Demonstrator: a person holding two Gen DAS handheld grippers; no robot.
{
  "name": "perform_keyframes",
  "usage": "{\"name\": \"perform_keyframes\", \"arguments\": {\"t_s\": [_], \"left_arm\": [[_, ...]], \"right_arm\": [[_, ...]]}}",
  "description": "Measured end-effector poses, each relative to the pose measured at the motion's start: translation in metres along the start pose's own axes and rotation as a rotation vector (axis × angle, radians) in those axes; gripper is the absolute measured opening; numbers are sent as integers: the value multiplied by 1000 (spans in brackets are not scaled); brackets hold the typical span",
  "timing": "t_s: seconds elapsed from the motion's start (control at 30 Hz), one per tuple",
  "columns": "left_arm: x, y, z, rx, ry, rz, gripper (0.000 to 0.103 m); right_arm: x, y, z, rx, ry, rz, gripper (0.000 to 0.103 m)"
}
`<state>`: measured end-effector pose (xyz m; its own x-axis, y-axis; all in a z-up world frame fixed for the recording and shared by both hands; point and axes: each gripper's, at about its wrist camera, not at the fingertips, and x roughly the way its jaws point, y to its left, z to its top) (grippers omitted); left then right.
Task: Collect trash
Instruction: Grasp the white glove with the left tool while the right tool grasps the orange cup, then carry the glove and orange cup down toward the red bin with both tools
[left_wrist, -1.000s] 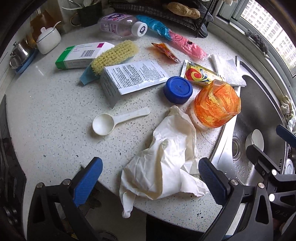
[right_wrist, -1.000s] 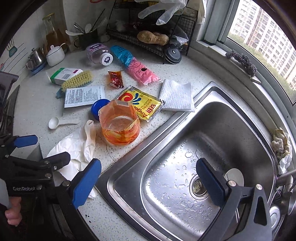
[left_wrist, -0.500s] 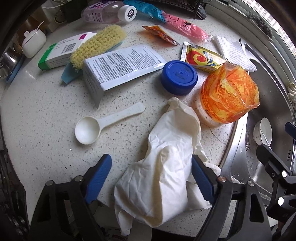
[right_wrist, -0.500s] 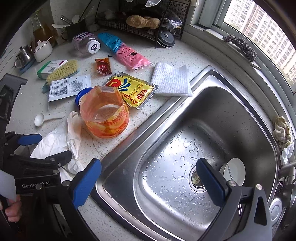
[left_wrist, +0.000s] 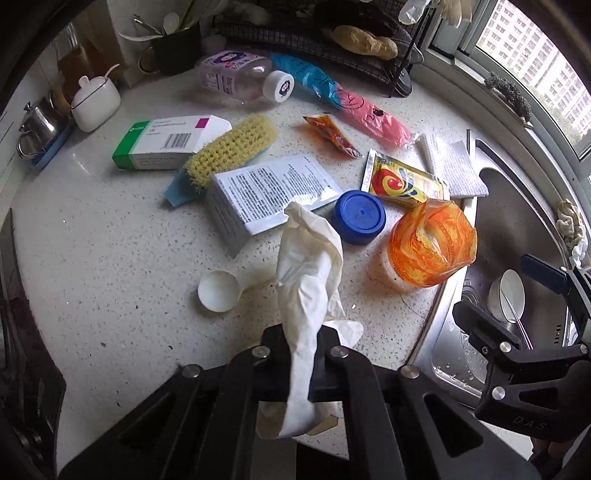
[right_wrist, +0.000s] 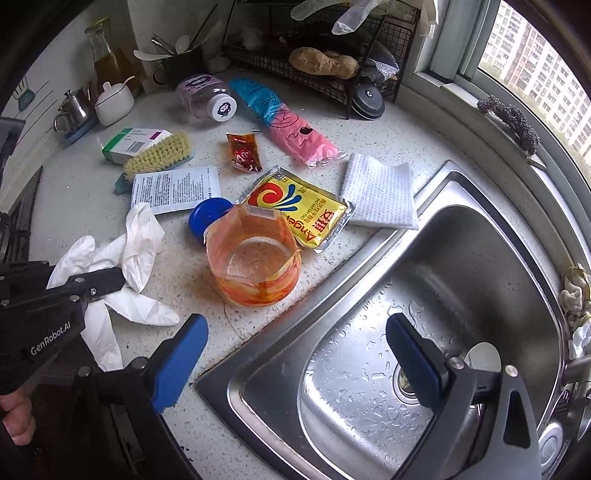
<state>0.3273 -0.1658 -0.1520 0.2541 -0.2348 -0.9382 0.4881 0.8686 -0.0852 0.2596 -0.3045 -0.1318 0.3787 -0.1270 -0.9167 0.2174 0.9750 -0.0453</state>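
Observation:
A crumpled white glove (left_wrist: 310, 266) hangs from my left gripper (left_wrist: 301, 343), which is shut on its lower part; the free end is lifted off the speckled counter (left_wrist: 110, 258). In the right wrist view the same left gripper (right_wrist: 107, 280) pinches the glove (right_wrist: 136, 243) at the left edge. My right gripper (right_wrist: 295, 325) is open with nothing between its fingers, over the sink's near-left corner. Other litter: an orange plastic-wrapped cup (right_wrist: 255, 258), a yellow sachet (right_wrist: 299, 214), a red sauce packet (right_wrist: 242, 151) and a blue lid (left_wrist: 358, 216).
A white scoop (left_wrist: 218, 290) lies beside the glove. A printed packet (left_wrist: 266, 192), a scrubbing brush (left_wrist: 229, 147), a medicine box (left_wrist: 166, 140), a bottle (left_wrist: 240, 75) and a pink-and-blue bag (left_wrist: 351, 103) lie further back. A wet steel sink (right_wrist: 461, 277) fills the right.
My left gripper came down around the glove, shut on it and lifted it, so the glove now hangs in a bunch. The right gripper drifted slightly over the sink, still open.

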Motion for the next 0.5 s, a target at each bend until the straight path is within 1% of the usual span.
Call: {"name": "perform_keyframes", "arguments": {"t_s": [0.1,0.17,0.27,0.3,0.37,0.4,0.43,0.5], "left_arm": [[-5,8,3,7,-36,16,3],[-8,13,4,0,-38,21,3],[4,17,6,-2,-29,23,3],[5,20,4,-6,-24,17,3],[8,23,6,-16,-16,3,3],[12,22,7,-21,-14,0,3],[15,22,7,-26,-12,-2,3],[16,23,7,-31,-12,-4,3]], "right_arm": [[3,8,10,-23,-24,22,98],[9,12,17,-41,-35,22,98],[24,18,25,-55,-1,39,97],[28,20,28,-63,5,42,95],[35,21,32,-81,18,48,91],[39,22,33,-89,30,47,85],[43,23,35,-94,44,47,76],[49,24,37,-99,63,50,64]]}}
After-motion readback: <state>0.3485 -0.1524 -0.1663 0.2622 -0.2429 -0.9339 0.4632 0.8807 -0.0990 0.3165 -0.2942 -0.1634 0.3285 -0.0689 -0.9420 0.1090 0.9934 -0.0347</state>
